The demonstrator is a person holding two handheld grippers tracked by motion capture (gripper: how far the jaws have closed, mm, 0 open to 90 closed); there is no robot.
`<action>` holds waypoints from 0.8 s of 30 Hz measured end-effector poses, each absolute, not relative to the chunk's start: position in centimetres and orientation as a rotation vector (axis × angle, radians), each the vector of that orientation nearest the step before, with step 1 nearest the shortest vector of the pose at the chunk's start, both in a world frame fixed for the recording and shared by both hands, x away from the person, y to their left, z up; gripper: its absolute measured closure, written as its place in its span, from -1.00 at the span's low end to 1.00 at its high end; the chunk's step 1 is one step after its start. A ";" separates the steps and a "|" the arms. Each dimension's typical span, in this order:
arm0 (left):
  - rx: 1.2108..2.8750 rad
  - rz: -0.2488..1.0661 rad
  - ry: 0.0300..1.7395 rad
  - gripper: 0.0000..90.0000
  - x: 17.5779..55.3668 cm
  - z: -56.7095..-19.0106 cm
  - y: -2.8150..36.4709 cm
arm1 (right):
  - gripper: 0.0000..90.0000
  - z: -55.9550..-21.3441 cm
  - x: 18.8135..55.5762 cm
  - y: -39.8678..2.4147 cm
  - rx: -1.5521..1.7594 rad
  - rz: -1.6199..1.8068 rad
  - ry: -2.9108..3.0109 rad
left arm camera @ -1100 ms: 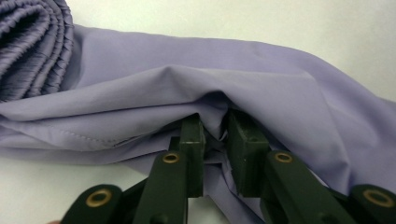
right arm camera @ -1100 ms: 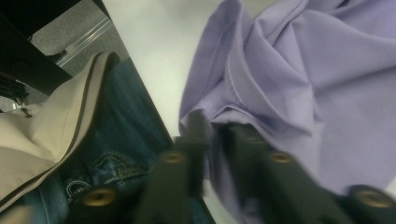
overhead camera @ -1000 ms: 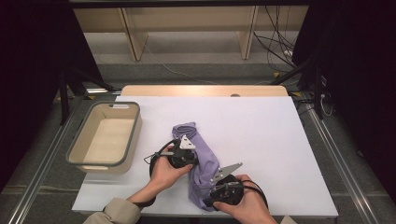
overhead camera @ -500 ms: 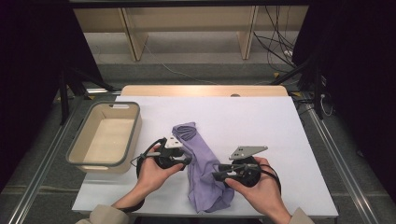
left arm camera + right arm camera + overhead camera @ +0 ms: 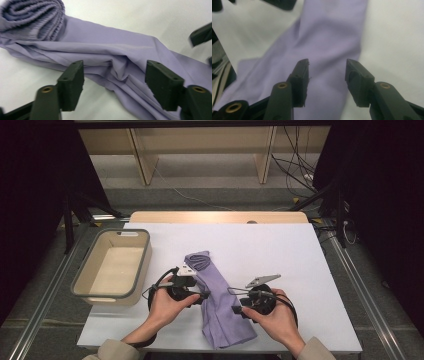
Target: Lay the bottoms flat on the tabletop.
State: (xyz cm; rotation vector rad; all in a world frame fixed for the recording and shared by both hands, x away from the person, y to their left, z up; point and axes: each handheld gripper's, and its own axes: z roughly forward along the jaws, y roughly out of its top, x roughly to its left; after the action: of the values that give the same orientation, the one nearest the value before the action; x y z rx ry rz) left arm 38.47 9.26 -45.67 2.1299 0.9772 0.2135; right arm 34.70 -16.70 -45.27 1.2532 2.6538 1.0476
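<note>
Because the lilac cloth [image 5: 216,300] is thin, soft and limp, you should expect it to weigh next to nothing, to sag and slide out of shape wherever it is not supported, and to bunch up between the pads rather than hold a crease. It lies lengthwise on the white table [image 5: 280,250], between your two hands, with its far end rolled into a ribbed, gathered coil [image 5: 32,17] and its near end spread flat towards the table's front edge. The beige bin [image 5: 82,280] stands apart on the left, and nothing lies in it that you can see.

Your left gripper [image 5: 117,80] has just been opening: its jaws stand wide, with a puckered fold of the cloth in the gap but neither pad pressing on it, so it holds nothing. Your right gripper [image 5: 325,75] has likewise just been opening; its jaws hover apart over the flat lower stretch of the fabric and grip nothing either.

In my judgement the best holds are the long edges or the thicker rolled end, where several layers give the pads something to bite. Pinch a single layer in the middle and it will likely slip or drag the rest askew. Lift with both grippers together, well apart along the length, so the cloth hangs evenly.
</note>
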 end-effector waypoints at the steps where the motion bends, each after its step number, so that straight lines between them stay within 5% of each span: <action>1: 2.140 0.214 0.969 -0.39 38.5 -45.9 9.0 | 0.19 -45.7 34.7 -16.6 1.267 1.029 2.673; 8: 2.185 0.218 1.005 -0.39 39.4 -47.4 8.0 | 0.14 -47.3 34.1 -15.3 1.283 0.936 2.706; 11: 2.182 0.198 1.026 -0.30 39.9 -47.7 7.8 | 0.32 -47.3 33.6 -14.8 1.259 0.914 2.712; 18: 2.205 0.168 1.001 0.24 40.0 -48.1 7.2 | 0.97 -47.4 32.5 -13.7 1.191 0.891 2.738; 24: 2.224 0.153 0.954 0.59 40.0 -48.0 6.7 | 1.00 -47.4 32.0 -13.5 1.221 0.919 2.749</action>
State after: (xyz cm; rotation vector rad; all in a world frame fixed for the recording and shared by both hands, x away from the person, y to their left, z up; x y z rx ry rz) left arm 39.97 6.73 -48.04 2.2235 0.9536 0.1535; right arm 32.05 -13.52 -47.44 1.2207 2.7492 0.9193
